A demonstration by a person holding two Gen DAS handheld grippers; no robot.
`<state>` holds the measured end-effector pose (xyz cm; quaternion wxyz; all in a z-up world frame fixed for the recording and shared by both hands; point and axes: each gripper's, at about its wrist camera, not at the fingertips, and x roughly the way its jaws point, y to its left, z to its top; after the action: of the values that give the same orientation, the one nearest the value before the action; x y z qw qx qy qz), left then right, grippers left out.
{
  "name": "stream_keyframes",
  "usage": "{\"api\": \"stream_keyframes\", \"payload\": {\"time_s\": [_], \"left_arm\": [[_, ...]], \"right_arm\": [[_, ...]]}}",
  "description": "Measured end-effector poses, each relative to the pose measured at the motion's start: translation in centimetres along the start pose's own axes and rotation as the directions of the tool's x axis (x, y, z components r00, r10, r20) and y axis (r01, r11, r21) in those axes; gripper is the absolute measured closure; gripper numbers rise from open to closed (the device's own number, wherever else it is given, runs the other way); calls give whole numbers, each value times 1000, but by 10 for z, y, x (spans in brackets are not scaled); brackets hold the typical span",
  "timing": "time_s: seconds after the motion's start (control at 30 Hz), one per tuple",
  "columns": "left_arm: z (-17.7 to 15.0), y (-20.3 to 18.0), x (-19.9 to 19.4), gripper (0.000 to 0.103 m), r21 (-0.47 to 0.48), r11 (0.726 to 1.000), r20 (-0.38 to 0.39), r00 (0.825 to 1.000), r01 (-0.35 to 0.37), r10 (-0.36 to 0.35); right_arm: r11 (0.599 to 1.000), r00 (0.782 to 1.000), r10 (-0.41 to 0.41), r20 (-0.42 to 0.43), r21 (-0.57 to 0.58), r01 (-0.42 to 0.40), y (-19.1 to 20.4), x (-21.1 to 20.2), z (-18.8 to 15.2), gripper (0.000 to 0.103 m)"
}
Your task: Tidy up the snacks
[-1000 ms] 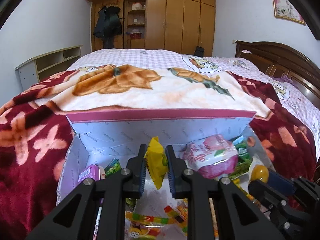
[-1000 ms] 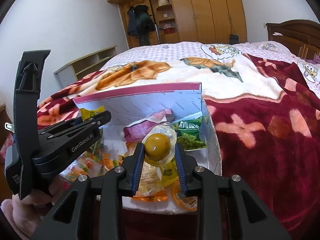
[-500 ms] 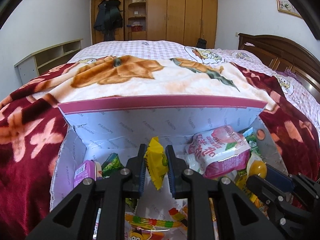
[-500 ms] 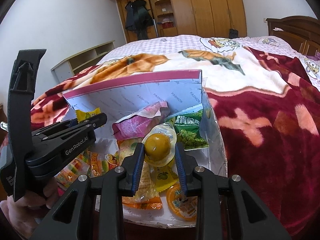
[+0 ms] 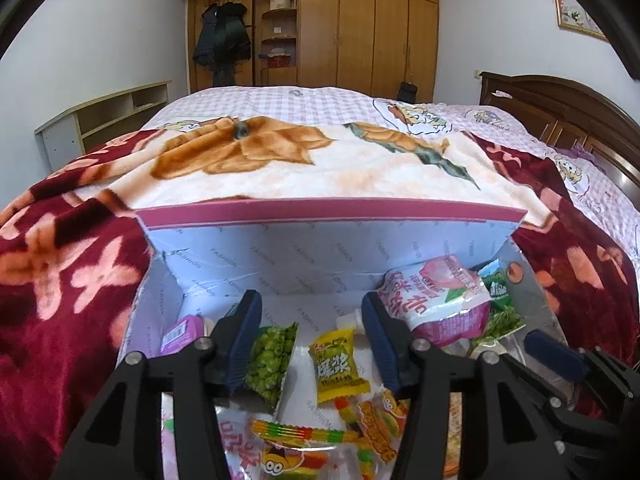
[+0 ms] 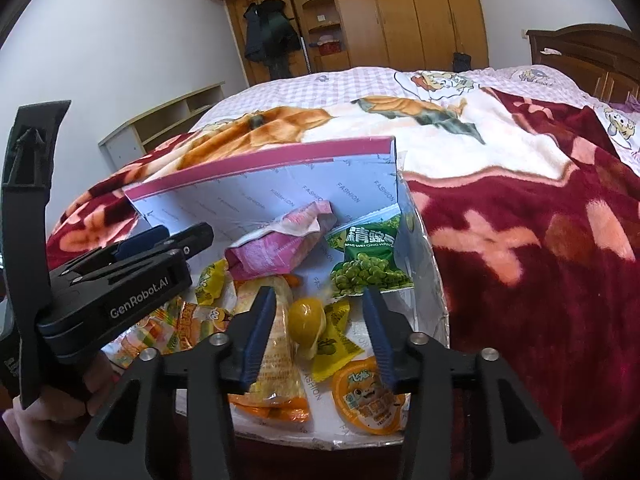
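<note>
Our left gripper [image 5: 311, 340] and right gripper [image 6: 320, 330] hang spread, holding nothing, over the box [image 5: 320, 256]: yellow candy [image 5: 338, 366], pink pouch [image 5: 434, 300], peas [image 6: 370, 264], jelly cup [image 6: 370, 400] inside.

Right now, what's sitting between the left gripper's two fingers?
In the left wrist view, the open left gripper frames a green pea packet beside its left finger and a yellow candy packet, both lying in the box.

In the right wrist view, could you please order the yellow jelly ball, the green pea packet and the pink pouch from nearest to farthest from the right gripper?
From the right gripper:
1. Yellow jelly ball, between the open fingers.
2. Green pea packet, ahead, against the box's right wall.
3. Pink pouch, ahead-left, leaning on the back wall.
</note>
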<state>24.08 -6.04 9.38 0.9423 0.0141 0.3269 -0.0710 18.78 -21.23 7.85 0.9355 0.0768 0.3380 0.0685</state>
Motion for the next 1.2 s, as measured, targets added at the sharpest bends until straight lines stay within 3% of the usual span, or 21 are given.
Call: {"api": "stream_keyframes", "payload": {"time_s": [0.9,1.2], "left_arm": [[-35,12,-119,34,-49,998,93,995,-41,45],[-61,16,-134,34,-60,996,64,996,-61,64]], "right_arm": [[999,994,38,103,-18,-37,36,-88,-26,45],[999,995,51,88,-15,-50,43,-100,-48,45]]}}
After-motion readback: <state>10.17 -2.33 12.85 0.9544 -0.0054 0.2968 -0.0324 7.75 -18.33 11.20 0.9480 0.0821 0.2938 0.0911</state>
